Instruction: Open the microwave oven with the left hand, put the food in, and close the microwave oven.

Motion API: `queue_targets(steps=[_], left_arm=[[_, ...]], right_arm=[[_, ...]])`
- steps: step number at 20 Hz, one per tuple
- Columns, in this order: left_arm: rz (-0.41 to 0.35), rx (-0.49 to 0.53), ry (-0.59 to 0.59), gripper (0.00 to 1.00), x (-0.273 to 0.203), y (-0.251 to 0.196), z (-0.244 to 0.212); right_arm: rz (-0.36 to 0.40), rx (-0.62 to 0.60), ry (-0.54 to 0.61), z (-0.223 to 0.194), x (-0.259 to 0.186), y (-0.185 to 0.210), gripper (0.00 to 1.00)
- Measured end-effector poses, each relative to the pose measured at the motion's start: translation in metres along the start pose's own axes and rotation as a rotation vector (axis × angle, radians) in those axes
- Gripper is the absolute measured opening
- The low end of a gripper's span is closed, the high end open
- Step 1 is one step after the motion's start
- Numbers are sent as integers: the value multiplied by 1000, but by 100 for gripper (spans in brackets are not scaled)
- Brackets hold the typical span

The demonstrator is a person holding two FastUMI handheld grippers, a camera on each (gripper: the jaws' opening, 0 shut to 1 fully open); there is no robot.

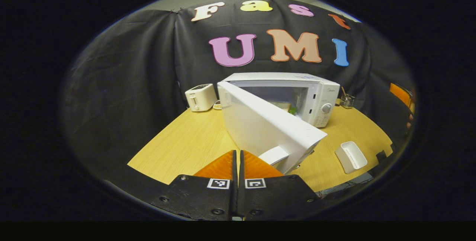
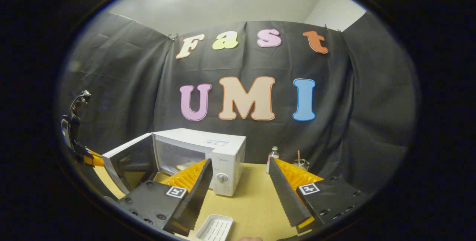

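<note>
The white microwave (image 1: 319, 96) stands at the back of the wooden table (image 1: 186, 140), its door (image 1: 264, 125) swung wide toward me. Inside lies the food (image 1: 289, 108), pale with a bit of green. My left gripper (image 1: 238, 152) is shut with nothing between its orange fingers, its tips just left of the door's handle (image 1: 276, 155). In the right gripper view the microwave (image 2: 223, 151) has its door (image 2: 130, 163) open, and the food (image 2: 185, 166) rests on the oven floor. My right gripper (image 2: 240, 161) is open and empty, held in front of the microwave.
A white toaster (image 1: 200, 97) stands left of the microwave. A small white tray (image 1: 351, 156) lies near the table's front right; the same tray (image 2: 215, 228) sits below my right fingers. A bottle (image 2: 273, 155) and a glass (image 2: 300, 163) stand right of the microwave.
</note>
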State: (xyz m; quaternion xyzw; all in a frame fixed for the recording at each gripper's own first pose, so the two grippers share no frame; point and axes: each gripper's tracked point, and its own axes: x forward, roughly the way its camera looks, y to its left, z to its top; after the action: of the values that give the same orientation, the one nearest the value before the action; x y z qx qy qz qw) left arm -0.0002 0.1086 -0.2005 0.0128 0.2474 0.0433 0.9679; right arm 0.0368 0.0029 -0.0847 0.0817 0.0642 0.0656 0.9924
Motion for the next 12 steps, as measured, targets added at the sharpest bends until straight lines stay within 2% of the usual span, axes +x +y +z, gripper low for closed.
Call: queue_targets(steps=[3,4,12], left_arm=[[-29,20,-7,1,11,-17,7],[-35,22,-7,2,16,-23,9],[-123,41,-41,0,48,-79,38]], right_arm=[[-4,-12,-5,2,0,-3,93],[-5,-16,-7,4,1,-4,84],[-13,29,6,9,6,-11,84]])
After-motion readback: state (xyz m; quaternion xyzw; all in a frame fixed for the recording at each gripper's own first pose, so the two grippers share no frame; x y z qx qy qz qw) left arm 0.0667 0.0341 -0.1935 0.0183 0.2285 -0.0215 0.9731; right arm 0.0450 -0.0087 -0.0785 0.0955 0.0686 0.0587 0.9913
